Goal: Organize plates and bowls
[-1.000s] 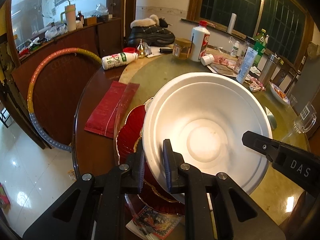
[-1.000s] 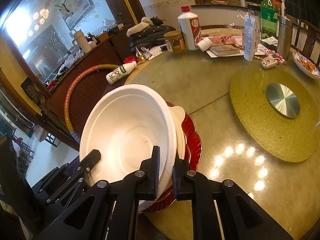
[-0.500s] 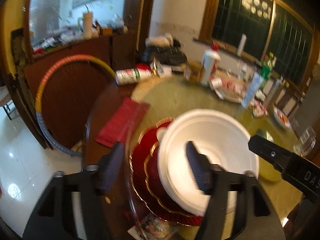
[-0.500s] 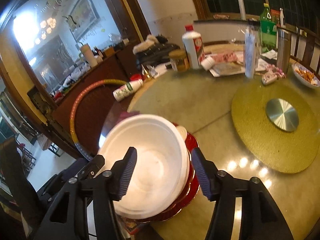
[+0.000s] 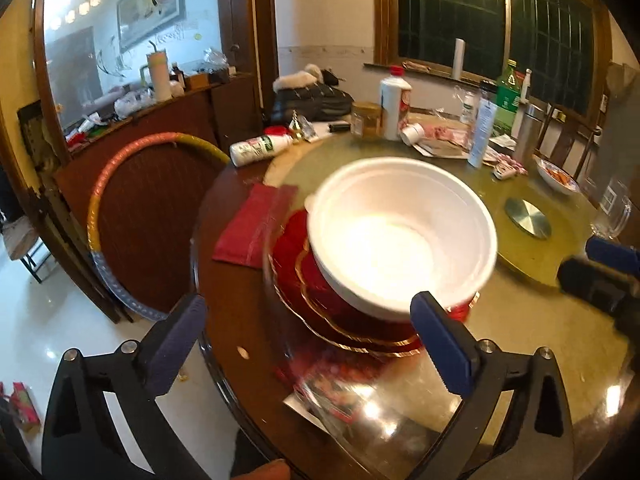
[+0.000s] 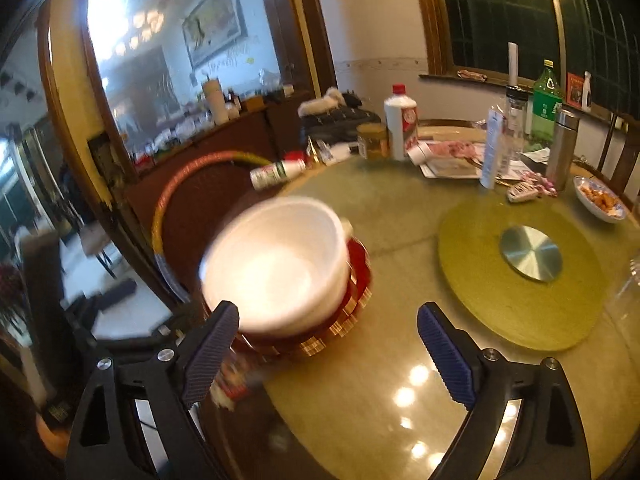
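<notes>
A large white bowl (image 5: 400, 236) sits on a stack of red gold-rimmed plates (image 5: 320, 304) near the table's near edge. It also shows in the right wrist view (image 6: 276, 264) on the same red plates (image 6: 352, 292). My left gripper (image 5: 308, 344) is open and empty, pulled back below the stack. My right gripper (image 6: 332, 348) is open and empty, just short of the bowl. Part of the right gripper shows at the right edge of the left wrist view (image 5: 608, 268).
A red cloth (image 5: 256, 224) lies left of the plates. A round gold mat with a steel disc (image 6: 528, 252) lies to the right. Bottles (image 5: 394, 108), a jar, papers and a snack dish (image 6: 600, 200) stand at the back. A hoop (image 5: 120, 184) leans beside the table. A booklet (image 5: 336, 396) lies under the stack's front.
Both grippers let go of the white bowl's rim, opened wide and drew back. The bowl now rests on the red plates.
</notes>
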A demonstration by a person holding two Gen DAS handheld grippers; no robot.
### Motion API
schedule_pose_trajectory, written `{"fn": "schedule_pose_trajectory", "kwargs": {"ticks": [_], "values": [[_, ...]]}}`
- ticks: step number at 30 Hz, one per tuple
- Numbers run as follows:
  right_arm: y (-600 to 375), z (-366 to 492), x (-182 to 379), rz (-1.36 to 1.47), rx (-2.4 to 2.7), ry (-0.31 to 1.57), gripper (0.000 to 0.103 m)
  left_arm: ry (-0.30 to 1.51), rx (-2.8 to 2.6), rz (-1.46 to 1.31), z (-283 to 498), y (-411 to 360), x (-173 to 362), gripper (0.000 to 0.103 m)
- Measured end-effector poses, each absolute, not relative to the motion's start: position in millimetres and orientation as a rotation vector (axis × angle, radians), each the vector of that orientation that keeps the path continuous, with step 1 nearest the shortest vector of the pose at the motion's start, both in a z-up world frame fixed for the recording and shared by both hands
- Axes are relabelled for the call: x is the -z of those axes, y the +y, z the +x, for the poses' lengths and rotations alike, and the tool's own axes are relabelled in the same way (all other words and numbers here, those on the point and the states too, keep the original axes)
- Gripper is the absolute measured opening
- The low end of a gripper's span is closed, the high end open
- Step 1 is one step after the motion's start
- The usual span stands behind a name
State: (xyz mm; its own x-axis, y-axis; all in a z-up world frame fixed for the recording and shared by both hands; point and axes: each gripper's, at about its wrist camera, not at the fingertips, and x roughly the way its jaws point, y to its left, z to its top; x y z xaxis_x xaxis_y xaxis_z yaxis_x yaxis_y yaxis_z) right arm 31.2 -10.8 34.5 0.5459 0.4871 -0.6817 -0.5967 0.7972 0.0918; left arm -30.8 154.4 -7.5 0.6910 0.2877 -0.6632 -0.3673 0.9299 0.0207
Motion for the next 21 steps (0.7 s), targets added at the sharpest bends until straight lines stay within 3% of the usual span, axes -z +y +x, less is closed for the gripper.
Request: {"fn": "schedule_pose_trajectory", "kwargs": {"ticks": [21], "values": [[16.0, 2.8, -30.3, -0.376, -0.724, 0.652, 0.092, 0.767, -0.301, -0.082, -21.2, 148.2, 12.6, 0.103]]}}
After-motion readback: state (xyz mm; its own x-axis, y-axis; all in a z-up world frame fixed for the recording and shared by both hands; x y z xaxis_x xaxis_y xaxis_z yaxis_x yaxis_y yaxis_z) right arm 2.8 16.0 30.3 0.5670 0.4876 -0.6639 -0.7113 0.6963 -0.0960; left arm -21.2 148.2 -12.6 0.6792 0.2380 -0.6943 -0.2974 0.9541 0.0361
